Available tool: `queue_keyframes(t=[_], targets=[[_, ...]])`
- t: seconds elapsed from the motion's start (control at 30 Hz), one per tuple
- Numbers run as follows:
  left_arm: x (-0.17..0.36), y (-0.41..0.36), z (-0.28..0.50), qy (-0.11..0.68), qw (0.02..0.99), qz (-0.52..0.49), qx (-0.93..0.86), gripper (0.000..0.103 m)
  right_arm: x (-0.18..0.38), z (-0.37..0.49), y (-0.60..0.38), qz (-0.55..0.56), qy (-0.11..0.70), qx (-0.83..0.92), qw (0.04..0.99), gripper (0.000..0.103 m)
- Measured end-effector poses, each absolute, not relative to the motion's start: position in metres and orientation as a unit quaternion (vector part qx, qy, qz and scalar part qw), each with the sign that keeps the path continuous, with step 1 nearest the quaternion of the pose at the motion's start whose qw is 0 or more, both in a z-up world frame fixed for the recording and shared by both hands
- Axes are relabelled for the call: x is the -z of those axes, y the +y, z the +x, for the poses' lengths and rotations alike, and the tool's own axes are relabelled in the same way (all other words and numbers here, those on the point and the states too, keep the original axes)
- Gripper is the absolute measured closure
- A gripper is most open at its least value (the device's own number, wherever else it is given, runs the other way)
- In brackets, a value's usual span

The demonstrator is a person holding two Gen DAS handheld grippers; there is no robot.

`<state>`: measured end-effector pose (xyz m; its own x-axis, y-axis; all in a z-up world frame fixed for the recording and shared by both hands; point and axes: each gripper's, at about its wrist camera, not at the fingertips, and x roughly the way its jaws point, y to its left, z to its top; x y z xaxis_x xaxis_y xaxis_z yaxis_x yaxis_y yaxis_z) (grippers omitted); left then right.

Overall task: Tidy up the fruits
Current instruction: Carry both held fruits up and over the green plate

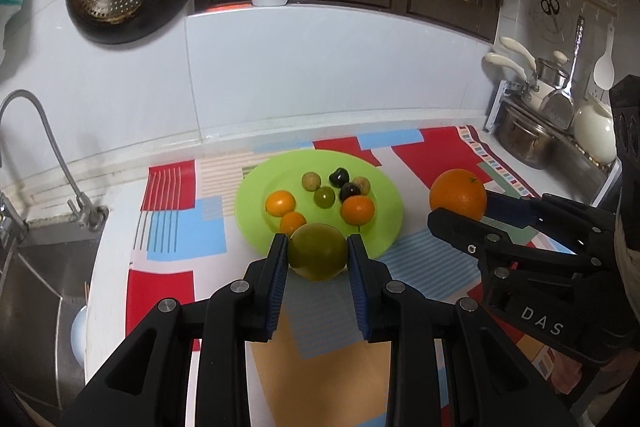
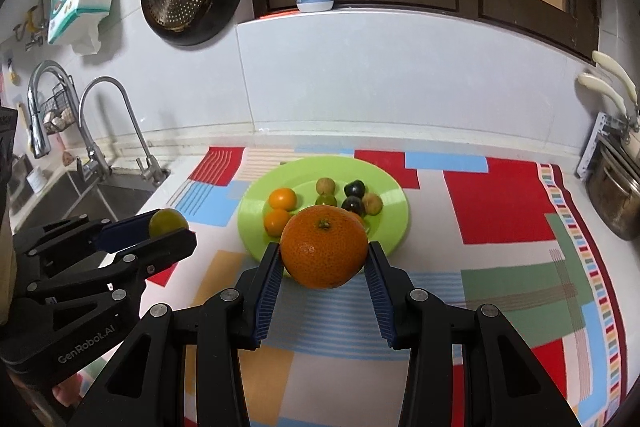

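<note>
The left tongs (image 1: 318,259) clamp a round, dull olive-green fruit (image 1: 317,251) at the green plate's (image 1: 252,195) near rim. The right tongs (image 2: 324,263) grip a pebbly orange (image 2: 324,251), stem scar up, also at that near rim, hiding some of the plate's small fruits.

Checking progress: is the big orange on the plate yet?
No. The big orange is clamped in the right gripper, short of the green plate.
</note>
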<state>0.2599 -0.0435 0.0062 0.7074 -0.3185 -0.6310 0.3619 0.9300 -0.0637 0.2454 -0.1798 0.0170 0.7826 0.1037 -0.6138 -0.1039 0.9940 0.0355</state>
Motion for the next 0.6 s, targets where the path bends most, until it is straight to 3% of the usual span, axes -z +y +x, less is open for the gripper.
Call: queue_keyframes(t=[0.6], targets=[[-0.004, -0.053, 0.317, 0.333, 0.921, 0.041, 0.199, 0.074, -0.019, 0.3, -0.178, -0.014, 0.328, -0.071, 0.942, 0.06]])
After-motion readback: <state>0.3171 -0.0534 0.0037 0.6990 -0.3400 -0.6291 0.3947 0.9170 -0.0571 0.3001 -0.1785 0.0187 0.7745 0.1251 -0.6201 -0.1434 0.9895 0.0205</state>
